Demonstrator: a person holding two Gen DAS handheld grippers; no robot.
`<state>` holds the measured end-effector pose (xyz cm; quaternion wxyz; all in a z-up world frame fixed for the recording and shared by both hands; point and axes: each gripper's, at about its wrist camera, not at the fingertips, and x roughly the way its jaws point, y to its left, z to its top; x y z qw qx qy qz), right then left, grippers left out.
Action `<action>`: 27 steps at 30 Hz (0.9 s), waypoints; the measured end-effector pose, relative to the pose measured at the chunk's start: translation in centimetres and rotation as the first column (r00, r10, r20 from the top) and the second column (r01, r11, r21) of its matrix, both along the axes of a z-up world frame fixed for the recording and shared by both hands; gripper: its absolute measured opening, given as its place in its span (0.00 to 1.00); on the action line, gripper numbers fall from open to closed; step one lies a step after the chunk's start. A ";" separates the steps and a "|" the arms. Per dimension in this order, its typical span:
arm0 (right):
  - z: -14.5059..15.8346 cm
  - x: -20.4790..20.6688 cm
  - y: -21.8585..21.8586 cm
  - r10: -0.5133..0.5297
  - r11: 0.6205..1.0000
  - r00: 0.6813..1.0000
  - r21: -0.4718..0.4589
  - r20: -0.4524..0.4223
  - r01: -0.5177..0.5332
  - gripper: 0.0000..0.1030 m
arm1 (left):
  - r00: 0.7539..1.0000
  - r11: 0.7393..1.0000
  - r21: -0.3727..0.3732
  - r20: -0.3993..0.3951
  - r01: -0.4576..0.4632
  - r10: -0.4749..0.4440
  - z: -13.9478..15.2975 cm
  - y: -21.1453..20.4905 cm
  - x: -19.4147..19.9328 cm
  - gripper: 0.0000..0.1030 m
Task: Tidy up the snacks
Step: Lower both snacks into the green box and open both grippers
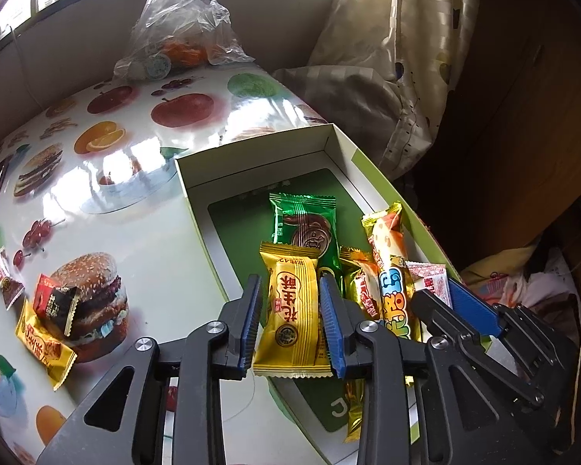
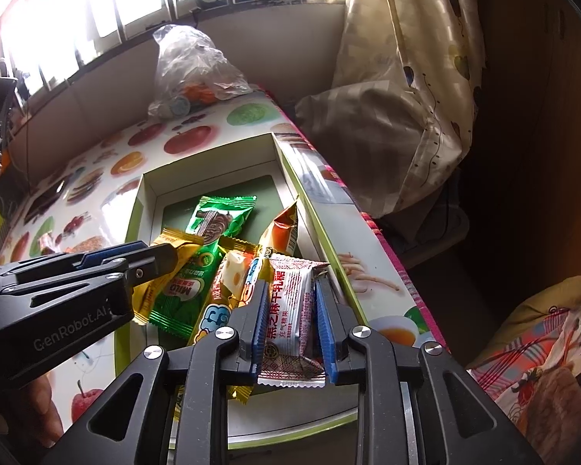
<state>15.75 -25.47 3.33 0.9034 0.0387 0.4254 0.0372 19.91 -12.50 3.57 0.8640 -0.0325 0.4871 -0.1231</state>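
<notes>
An open white cardboard box (image 1: pixel 251 151) (image 2: pixel 205 155) sits on the fruit-print table and holds several wrapped snacks. A yellow packet (image 1: pixel 290 310) lies in it between the blue pads of my left gripper (image 1: pixel 289 279), with a thin gap on each side. A white-and-red packet (image 2: pixel 290 310) lies by the box's right wall between the pads of my right gripper (image 2: pixel 292 283), also with a slim gap. A green Milo packet (image 1: pixel 306 224) and a long cheese-print bar (image 1: pixel 387 248) lie between them. On the table to the left are a red-and-black packet (image 1: pixel 54 302) and a yellow one (image 1: pixel 42 341).
A clear plastic bag (image 1: pixel 182 27) with orange items stands at the table's far end under the window. A cream curtain (image 1: pixel 406 58) hangs off the right edge, with patterned bedding (image 2: pixel 542 368) below. A small red-and-white sweet (image 1: pixel 4 279) lies at the far left.
</notes>
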 end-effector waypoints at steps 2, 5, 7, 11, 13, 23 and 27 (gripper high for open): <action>0.1 -0.1 0.0 -0.004 1.000 1.000 0.002 0.000 0.004 0.27 | 1.000 1.000 -0.003 0.000 -0.002 0.002 0.0 0.1 -0.1 0.35; 0.2 -0.3 0.1 -0.003 1.000 1.000 0.004 0.001 0.003 0.32 | 1.000 1.000 -0.003 0.004 0.000 0.000 0.1 0.1 -0.4 0.36; 0.2 -0.4 0.1 -0.005 1.000 1.000 0.003 0.001 0.005 0.34 | 1.000 1.000 -0.007 0.009 0.003 -0.003 0.4 0.2 -0.6 0.39; 0.6 -0.6 0.1 -0.009 1.000 1.000 0.011 0.008 0.009 0.41 | 1.000 1.000 -0.013 0.023 -0.002 0.003 0.9 0.4 -1.0 0.40; 0.8 -0.7 0.2 -0.010 1.000 1.000 0.007 0.013 0.010 0.43 | 1.000 1.000 -0.014 0.028 -0.004 0.004 1.2 0.6 -1.2 0.40; 1.8 -1.4 0.8 -0.004 1.000 0.999 0.008 0.038 0.004 0.49 | 0.997 0.999 -0.029 0.069 -0.024 0.026 2.7 2.3 -2.9 0.40; 2.6 -1.7 1.4 0.008 1.000 0.998 0.018 0.060 -0.009 0.50 | 0.994 0.999 -0.022 0.096 -0.042 0.044 3.4 3.3 -3.8 0.40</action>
